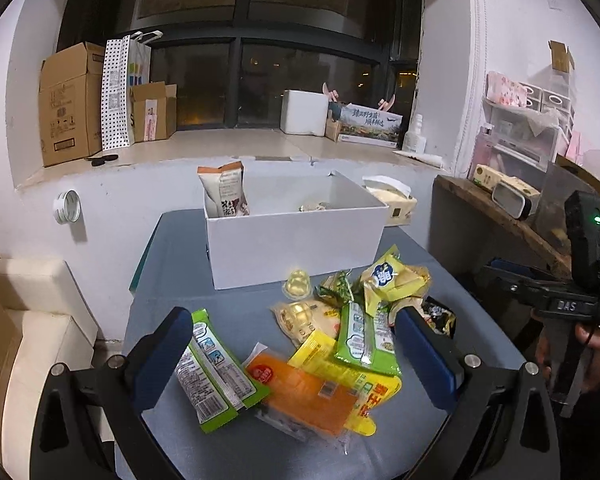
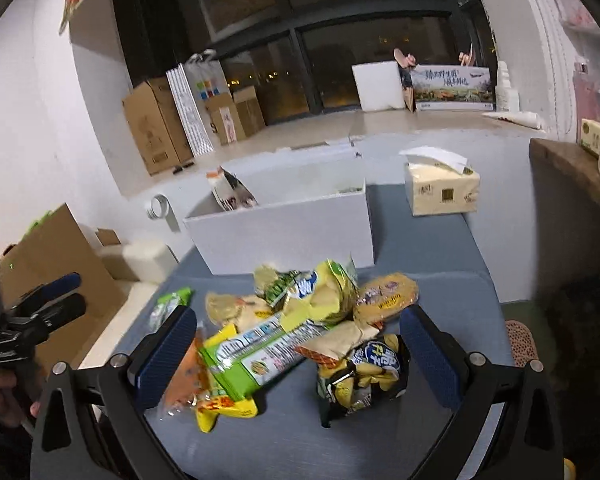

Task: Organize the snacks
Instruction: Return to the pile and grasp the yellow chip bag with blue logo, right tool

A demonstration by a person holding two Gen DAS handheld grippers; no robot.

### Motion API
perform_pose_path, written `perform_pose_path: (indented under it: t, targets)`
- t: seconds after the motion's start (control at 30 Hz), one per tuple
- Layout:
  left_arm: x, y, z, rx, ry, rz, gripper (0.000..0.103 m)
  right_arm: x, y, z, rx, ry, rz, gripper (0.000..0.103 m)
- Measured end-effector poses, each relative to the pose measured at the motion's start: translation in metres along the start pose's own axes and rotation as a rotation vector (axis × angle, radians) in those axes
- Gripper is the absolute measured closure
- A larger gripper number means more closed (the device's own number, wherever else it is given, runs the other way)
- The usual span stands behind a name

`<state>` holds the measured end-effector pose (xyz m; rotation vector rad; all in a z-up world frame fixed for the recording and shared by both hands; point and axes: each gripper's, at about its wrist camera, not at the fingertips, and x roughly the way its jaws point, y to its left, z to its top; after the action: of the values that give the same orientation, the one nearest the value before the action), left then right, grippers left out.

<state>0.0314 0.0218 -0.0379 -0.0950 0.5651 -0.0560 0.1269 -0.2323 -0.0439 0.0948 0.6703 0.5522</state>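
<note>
A pile of snack packets lies on the blue-grey table (image 1: 236, 312). My left gripper (image 1: 292, 316) hovers open over it. A green packet (image 1: 212, 368) rests against its left finger, with an orange packet (image 1: 300, 392) and a second green packet (image 1: 366, 340) between the fingers. My right gripper (image 2: 300, 314) is also open and grips nothing. A black-and-yellow chip bag (image 2: 364, 376) and a long green packet (image 2: 260, 352) lie between its fingers. Behind the pile stands a white box (image 1: 296, 236) with one snack bag (image 1: 224, 192) leaning in its left corner.
A tissue box (image 2: 440, 188) sits at the table's back right. A wooden shelf (image 1: 496, 208) stands to the right, a cream sofa (image 1: 40, 320) to the left. Cardboard boxes (image 1: 72, 104) line the window ledge. A hand (image 1: 596, 352) holds the right gripper's handle.
</note>
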Motion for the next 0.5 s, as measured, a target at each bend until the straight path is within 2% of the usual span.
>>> perform_pose_path:
  t: [0.13,0.27,0.4,0.5]
  targets:
    - [0.003,0.007,-0.004,-0.022,0.011,-0.002,0.000,0.027,-0.004,-0.002,-0.010,0.066,-0.025,0.000]
    - [0.005,0.018,-0.009,-0.053,0.026,0.004,0.000,0.064,-0.001,0.005,-0.064,0.128,-0.088,0.000]
    - [0.004,0.029,-0.010,-0.073,0.032,0.040,0.000,0.098,0.003,0.014,-0.075,0.172,-0.067,0.000]
    - [0.000,0.035,-0.011,-0.084,0.022,0.045,0.000,0.123,0.007,0.018,-0.129,0.194,-0.092,0.000]
